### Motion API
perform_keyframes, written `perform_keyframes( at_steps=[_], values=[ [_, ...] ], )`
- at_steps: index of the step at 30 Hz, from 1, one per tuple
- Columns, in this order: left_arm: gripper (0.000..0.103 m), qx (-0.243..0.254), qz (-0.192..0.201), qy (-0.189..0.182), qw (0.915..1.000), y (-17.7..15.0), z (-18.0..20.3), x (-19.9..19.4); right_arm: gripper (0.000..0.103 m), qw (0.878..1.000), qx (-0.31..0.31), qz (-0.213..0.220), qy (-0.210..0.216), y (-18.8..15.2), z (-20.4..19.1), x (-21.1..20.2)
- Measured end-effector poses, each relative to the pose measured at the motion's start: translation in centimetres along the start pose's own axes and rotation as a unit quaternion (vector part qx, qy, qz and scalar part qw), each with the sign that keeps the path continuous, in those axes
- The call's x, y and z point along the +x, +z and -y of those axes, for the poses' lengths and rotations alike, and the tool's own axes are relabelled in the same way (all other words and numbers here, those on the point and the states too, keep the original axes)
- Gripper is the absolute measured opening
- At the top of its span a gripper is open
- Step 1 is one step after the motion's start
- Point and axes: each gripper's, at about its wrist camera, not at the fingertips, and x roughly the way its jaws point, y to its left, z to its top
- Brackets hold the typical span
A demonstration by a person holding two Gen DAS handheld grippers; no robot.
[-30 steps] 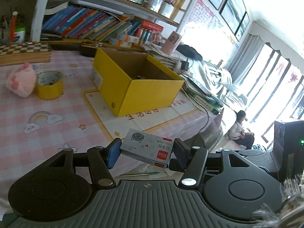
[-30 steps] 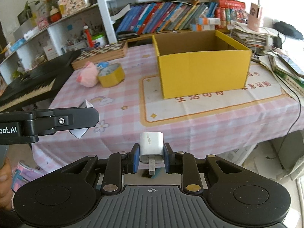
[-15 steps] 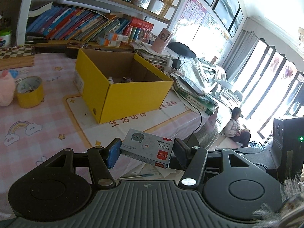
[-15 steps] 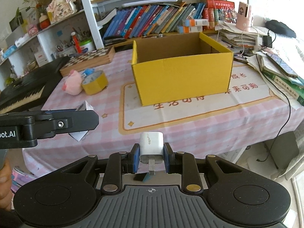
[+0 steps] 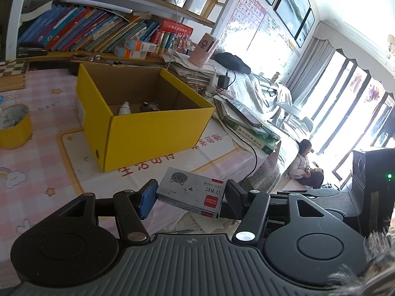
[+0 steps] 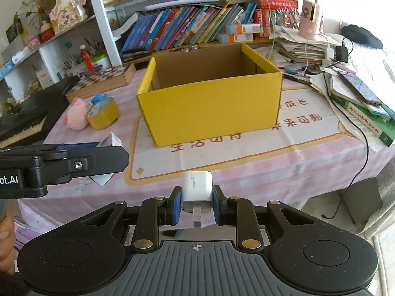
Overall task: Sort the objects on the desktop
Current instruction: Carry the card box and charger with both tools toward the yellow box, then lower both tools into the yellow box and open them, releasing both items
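Observation:
My left gripper (image 5: 191,196) is shut on a grey staple box (image 5: 191,192) with a cat drawing and a red label, held in the air before the table's front edge. In the right wrist view my right gripper (image 6: 196,203) is shut on a white charger plug (image 6: 197,190), prongs pointing back toward the camera. The open yellow cardboard box (image 6: 209,108) stands on the table ahead of both; inside this yellow box (image 5: 148,133) lie a small white bottle (image 5: 124,108) and a dark item (image 5: 149,106). The left gripper's arm (image 6: 61,165) crosses the left of the right wrist view.
A yellow tape roll (image 6: 103,113) and a pink plush toy (image 6: 76,114) lie left of the box on the pink checked tablecloth (image 6: 246,170). A chessboard (image 6: 103,80), bookshelves, a stack of books and papers (image 6: 358,103) with cables crowd the right. A person (image 5: 305,165) sits on the floor.
Both grippers have travelled sideways along the table front, so the yellow box shifted left in both views and its inside came into the left view. Both grips are unchanged.

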Motion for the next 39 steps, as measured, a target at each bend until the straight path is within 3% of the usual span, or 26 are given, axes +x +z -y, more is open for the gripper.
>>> perform_keyframes(
  at_steps=[23, 30, 39],
  values=[
    [0.057, -0.006, -0.003, 0.031, 0.9995, 2.2, 3.2, 5.8, 0.024, 0.998, -0.026, -0.019, 0.049, 3.1, 5.5, 3.1],
    [0.057, -0.004, 0.031, 0.039, 0.9988, 4.3, 3.5, 6.3, 0.024, 0.997, -0.047, 0.006, 0.068, 5.3, 6.3, 3.4],
    [0.057, 0.004, 0.077, 0.056, 0.9955, 8.7, 2.7, 7.0, 0.024, 0.992, -0.081, 0.063, 0.08, 10.9, 7.5, 4.2]
  ],
)
